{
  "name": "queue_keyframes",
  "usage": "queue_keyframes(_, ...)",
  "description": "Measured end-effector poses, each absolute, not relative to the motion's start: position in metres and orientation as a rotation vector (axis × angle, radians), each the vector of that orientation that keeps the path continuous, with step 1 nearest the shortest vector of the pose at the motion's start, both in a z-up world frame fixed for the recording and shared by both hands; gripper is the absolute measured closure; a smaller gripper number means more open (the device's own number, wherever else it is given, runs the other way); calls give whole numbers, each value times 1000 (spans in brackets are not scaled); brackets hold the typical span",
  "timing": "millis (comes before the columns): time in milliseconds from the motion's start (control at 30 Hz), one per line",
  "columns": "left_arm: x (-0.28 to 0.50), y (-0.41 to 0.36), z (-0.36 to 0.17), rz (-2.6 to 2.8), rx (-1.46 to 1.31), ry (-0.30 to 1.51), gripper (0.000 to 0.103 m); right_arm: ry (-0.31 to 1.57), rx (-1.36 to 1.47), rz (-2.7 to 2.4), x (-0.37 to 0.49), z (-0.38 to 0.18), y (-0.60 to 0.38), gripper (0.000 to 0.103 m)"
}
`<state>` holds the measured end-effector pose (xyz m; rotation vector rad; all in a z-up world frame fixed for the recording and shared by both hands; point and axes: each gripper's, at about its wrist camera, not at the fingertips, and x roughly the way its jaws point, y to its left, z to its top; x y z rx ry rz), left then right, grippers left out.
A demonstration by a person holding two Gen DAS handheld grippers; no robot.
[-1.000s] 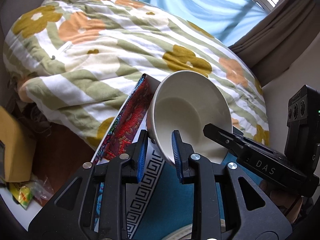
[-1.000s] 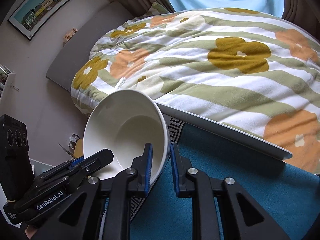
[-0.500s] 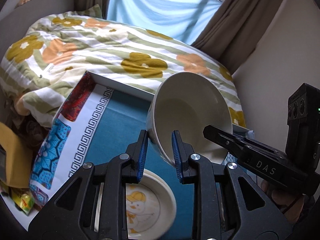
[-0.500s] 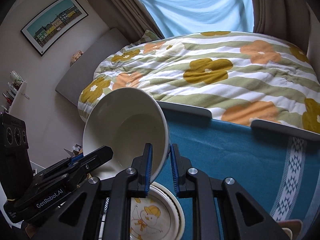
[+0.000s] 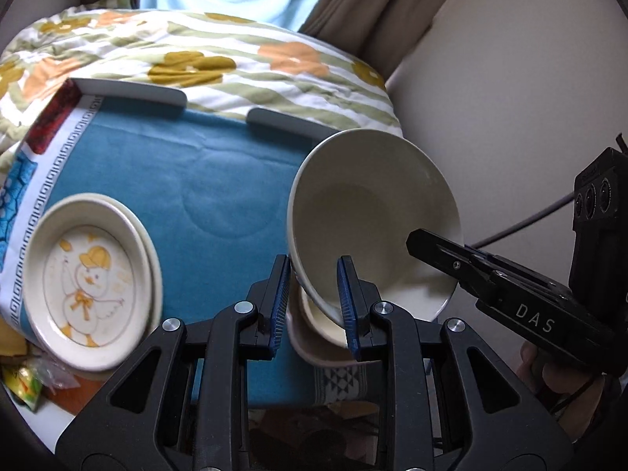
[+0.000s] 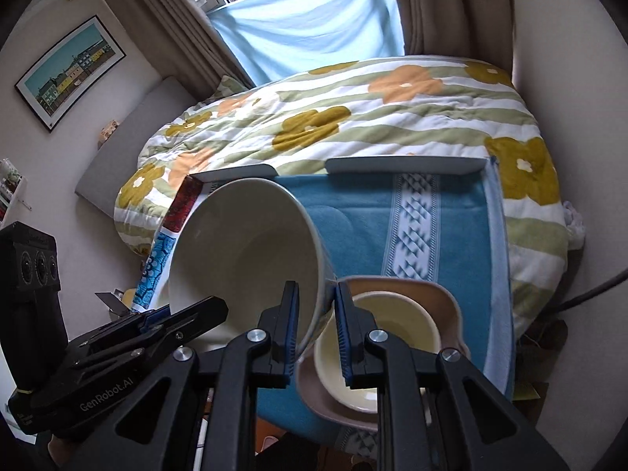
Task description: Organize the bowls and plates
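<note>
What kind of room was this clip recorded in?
Most likely a bedroom. A bed with a flowered duvet fills the background, brown curtains frame a window, and a framed picture hangs on the wall. The dishes sit on a blue-covered table beside the bed.

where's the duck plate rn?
Left wrist view, lower left: the duck plate lies on the blue mat near its patterned left border, left of the held white bowl.
</note>
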<state>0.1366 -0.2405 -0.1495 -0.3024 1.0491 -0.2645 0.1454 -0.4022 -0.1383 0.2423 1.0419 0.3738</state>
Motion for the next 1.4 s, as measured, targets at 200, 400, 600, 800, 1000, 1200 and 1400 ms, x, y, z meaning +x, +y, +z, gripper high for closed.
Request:
queue_keyframes(200, 134, -278, -178, -285, -232, 1125, 81, 1110, 278, 321, 134, -173, -431, 86)
queue_keyframes(400, 143, -294, -197, -268, -112, 1163, 81, 1163, 289, 284, 136, -201, -435, 86)
queue_keyframes(600, 152, -301, -212, -254, -30, 1208, 81, 1193, 256, 272, 139, -211, -432, 86)
queue_keyframes(800, 155, -313, -219, -240, 52, 1237, 81, 1223, 216, 254, 141, -218, -430, 87)
queue_keyframes(1000, 158, -320, -222, -224, 127, 1247, 81, 1231, 213, 254, 142, -221, -432, 86)
queue_keyframes(1200, 158, -326, -222, -215, 181, 1241, 81, 1240, 207, 249, 141, -219, -432, 86)
queue_keyframes(1400, 157, -325, -224, -205, 195, 1239, 81, 1235, 175, 250, 141, -218, -429, 86)
